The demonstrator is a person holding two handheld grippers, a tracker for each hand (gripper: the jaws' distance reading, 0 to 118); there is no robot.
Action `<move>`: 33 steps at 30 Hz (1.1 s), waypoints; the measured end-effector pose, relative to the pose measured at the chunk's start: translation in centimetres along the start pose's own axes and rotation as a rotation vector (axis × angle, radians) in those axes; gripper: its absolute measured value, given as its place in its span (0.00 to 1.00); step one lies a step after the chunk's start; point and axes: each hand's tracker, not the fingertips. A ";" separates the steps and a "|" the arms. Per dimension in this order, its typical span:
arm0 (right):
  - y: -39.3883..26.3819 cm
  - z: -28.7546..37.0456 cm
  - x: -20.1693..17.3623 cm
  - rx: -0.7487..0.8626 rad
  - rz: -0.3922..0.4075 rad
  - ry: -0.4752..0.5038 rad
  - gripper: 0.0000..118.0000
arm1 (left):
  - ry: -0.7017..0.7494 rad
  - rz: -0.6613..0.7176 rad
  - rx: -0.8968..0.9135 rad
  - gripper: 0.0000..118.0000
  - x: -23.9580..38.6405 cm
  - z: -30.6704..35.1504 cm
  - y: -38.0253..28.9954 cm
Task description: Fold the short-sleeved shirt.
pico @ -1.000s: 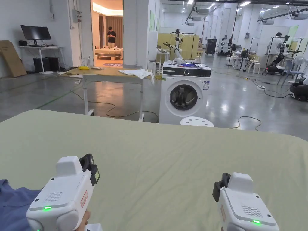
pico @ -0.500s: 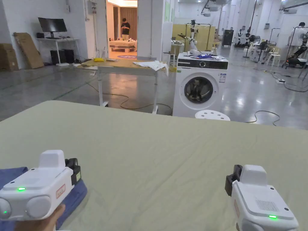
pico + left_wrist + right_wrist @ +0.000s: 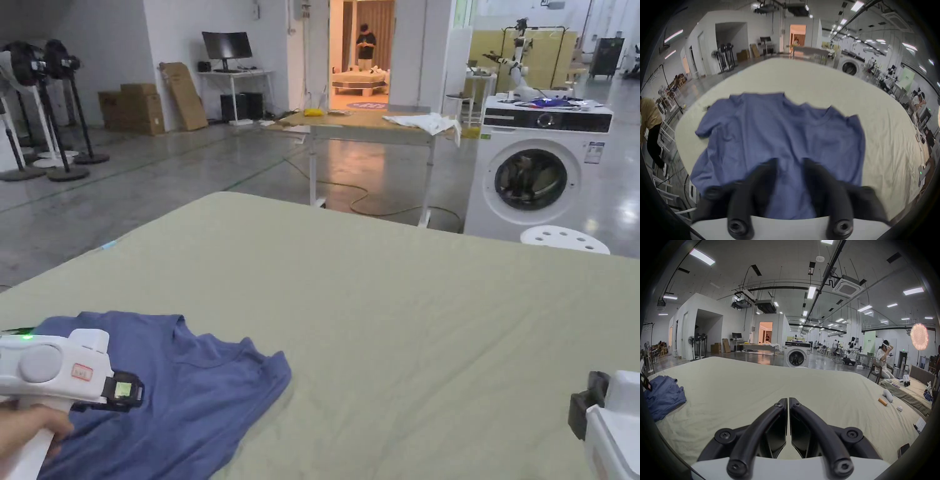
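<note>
Blue cotton, the shirt [image 3: 782,139] lies rumpled on the bed [image 3: 387,312], right under the left tongs [image 3: 789,164], which hover spread over its middle. The right tongs [image 3: 788,404] are pressed together, empty, well to the shirt's right. Folding hasn't begun, I'd say; next the shirt needs spreading flat. The washer [image 3: 537,175] beyond them holds something dark.

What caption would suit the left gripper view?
Left gripper, jaws apart, above a rumpled blue shirt on a pale sheet.
</note>
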 end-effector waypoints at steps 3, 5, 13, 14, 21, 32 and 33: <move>-0.3 -0.1 -0.8 -0.004 0.034 0.011 0.01 | -0.013 0.015 -0.103 0.82 -0.7 -2.1 -1.3; -0.4 -0.1 -1.1 -0.005 0.048 0.019 0.01 | 0.016 0.013 -0.126 0.81 -0.6 -3.5 -1.9; -0.8 -0.2 -0.9 -0.026 0.053 0.011 0.01 | 0.080 -0.147 -0.049 0.64 1.8 -3.6 -2.6; -0.9 -0.2 -0.9 -0.027 0.048 0.010 0.01 | 0.079 -0.153 -0.033 0.52 1.7 -3.3 -2.6; -1.3 -0.2 -0.7 -0.044 0.041 0.006 0.01 | 0.092 -0.127 0.040 0.00 1.1 -2.8 -3.3; -0.2 0.5 0.1 -0.009 0.027 -0.003 0.01 | 0.063 0.033 0.432 0.00 -1.3 5.0 -1.6; -0.1 0.5 0.2 -0.007 0.026 -0.004 0.01 | 0.059 0.047 0.471 0.00 -1.5 6.0 -1.0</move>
